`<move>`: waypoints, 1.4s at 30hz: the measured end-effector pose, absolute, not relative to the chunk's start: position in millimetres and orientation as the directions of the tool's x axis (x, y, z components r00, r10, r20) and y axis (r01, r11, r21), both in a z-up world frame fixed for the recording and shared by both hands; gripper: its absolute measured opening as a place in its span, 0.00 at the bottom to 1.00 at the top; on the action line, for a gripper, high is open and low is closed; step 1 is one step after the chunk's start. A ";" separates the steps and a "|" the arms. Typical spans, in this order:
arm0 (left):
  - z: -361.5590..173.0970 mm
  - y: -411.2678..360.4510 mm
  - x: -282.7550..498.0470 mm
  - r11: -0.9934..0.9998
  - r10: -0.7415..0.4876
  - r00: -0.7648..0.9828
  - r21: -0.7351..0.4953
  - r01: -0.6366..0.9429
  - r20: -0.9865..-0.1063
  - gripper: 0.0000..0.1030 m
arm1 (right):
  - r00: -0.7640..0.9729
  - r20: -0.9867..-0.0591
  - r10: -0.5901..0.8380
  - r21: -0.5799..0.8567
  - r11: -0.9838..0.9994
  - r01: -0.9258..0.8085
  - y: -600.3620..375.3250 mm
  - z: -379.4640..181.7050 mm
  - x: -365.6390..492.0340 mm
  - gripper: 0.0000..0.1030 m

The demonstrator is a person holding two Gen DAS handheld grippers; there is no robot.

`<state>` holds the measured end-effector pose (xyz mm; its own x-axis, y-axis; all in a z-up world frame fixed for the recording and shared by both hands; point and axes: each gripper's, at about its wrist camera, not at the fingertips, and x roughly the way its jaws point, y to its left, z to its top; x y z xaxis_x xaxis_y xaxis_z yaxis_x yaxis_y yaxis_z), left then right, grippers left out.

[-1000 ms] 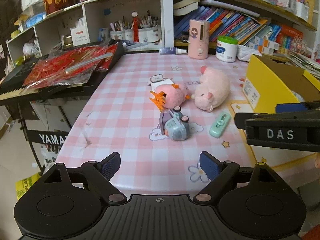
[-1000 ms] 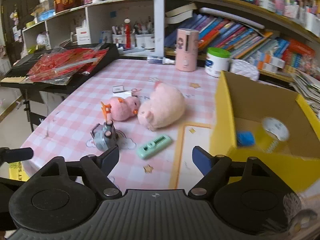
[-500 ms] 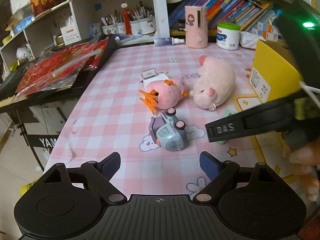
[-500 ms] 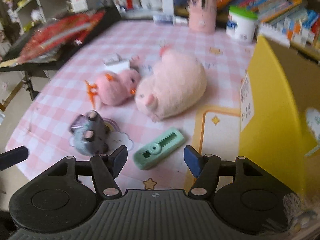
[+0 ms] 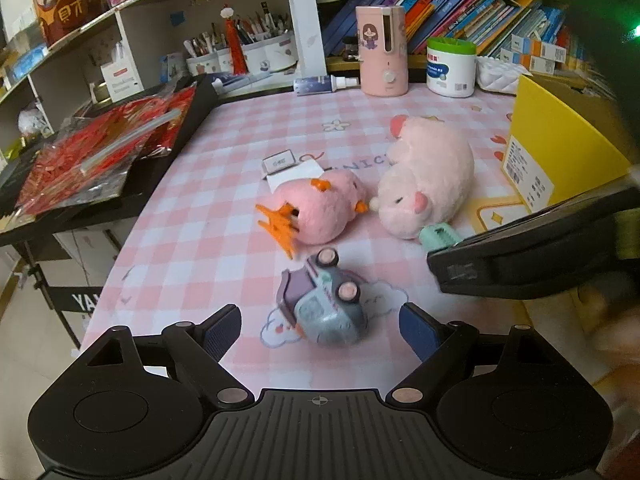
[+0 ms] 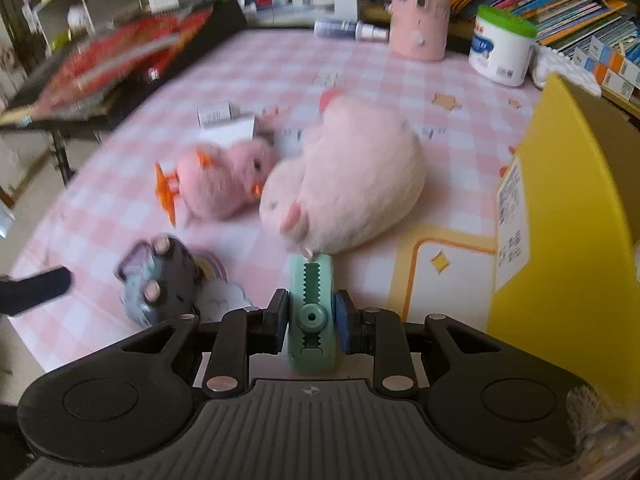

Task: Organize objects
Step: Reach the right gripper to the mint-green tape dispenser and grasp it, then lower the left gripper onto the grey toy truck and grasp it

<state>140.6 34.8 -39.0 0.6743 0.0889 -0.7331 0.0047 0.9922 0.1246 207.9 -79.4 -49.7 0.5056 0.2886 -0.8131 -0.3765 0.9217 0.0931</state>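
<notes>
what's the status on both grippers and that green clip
Right gripper shut on green clip. Left gripper open, toy car between its fingers. Pink pig plush touches clip's far end.

The right gripper points steeply down toward the table, its two fingers pressed tight against the sides of a mint-green clip held between them. The left gripper also tilts downward, its blue-padded fingers spread wide apart with nothing between them, hovering just above the tabletop.
</notes>
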 end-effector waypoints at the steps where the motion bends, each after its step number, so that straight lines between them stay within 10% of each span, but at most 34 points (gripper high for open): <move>1: -40.0 35.2 144.4 0.993 0.087 0.674 0.118 0.000 -0.734 0.86 | 0.517 -0.801 0.302 0.099 0.918 -0.384 -82.3 -43.9 206.5 0.22; 8: -53.7 36.4 168.5 0.996 0.084 0.641 0.092 -0.022 -0.763 0.83 | 0.588 -0.733 0.341 0.082 0.903 -0.422 -91.8 -17.6 197.2 0.22; 16: -65.2 49.9 177.3 0.997 0.056 0.608 0.015 -0.073 -0.792 0.46 | 0.578 -0.749 0.324 0.064 0.903 -0.424 -98.0 -19.8 198.8 0.22; 42: 0.1 66.9 86.5 0.995 -0.052 0.728 -0.098 -0.021 -0.683 0.45 | 0.612 -0.721 0.325 0.057 0.908 -0.415 -97.2 -1.2 139.8 0.22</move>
